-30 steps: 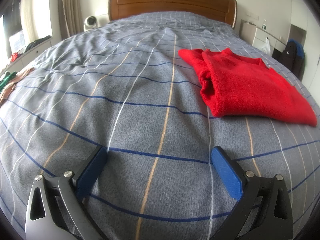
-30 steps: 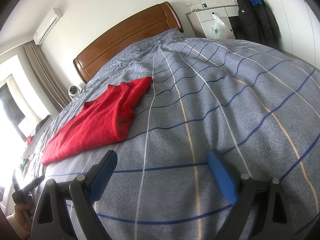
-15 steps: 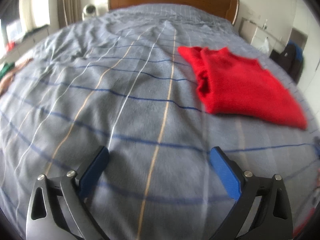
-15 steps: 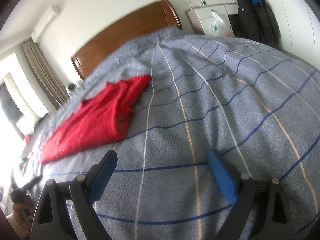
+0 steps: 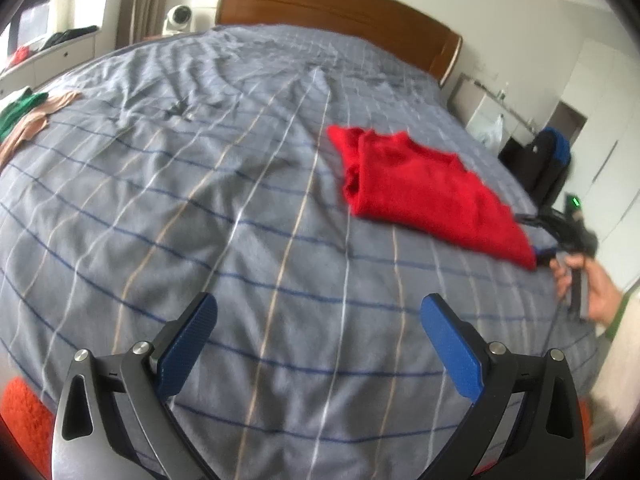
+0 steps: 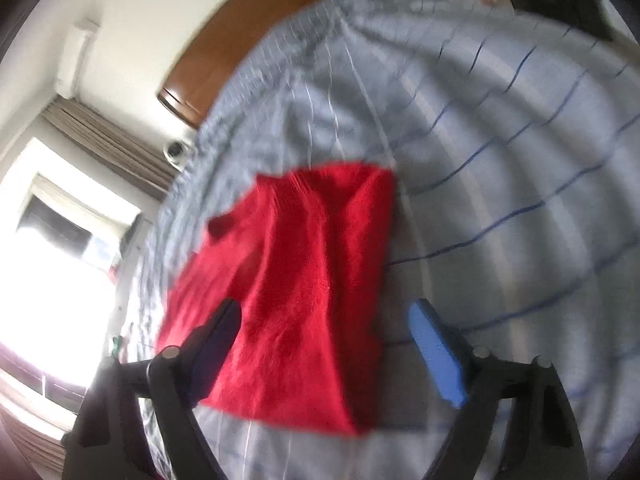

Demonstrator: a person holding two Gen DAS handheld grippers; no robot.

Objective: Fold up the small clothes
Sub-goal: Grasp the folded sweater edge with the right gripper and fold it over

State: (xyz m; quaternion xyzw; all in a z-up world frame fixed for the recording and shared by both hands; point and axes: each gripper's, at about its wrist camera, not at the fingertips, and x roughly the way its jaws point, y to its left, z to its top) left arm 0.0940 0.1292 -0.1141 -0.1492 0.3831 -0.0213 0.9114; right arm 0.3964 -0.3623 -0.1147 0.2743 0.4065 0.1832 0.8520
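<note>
A folded red sweater [image 5: 424, 192] lies on the right half of the grey checked bed [image 5: 240, 200]. My left gripper [image 5: 319, 308] hovers open over bare bedding near the bed's front edge, well short of the sweater, with nothing between its fingers. In the blurred right wrist view the red sweater [image 6: 304, 280] fills the middle, and my right gripper [image 6: 325, 312] hangs over its near end. Its jaws are closing, the cloth shows between them, and the pads do not press on it. In the left wrist view the right gripper [image 5: 536, 240] sits at the sweater's near right corner, held by a hand [image 5: 596, 296].
Green and tan clothes [image 5: 24, 116] lie at the bed's left edge. A wooden headboard [image 5: 340, 8] closes the far end. A white nightstand [image 5: 488, 116] and a dark jacket [image 5: 548, 168] stand to the right. Something orange [image 5: 24, 412] shows below the near left edge.
The right gripper swung left from bare bedding to over the sweater's near end, and its fingers narrowed. The left gripper drew back and rose; the right hand came into its view.
</note>
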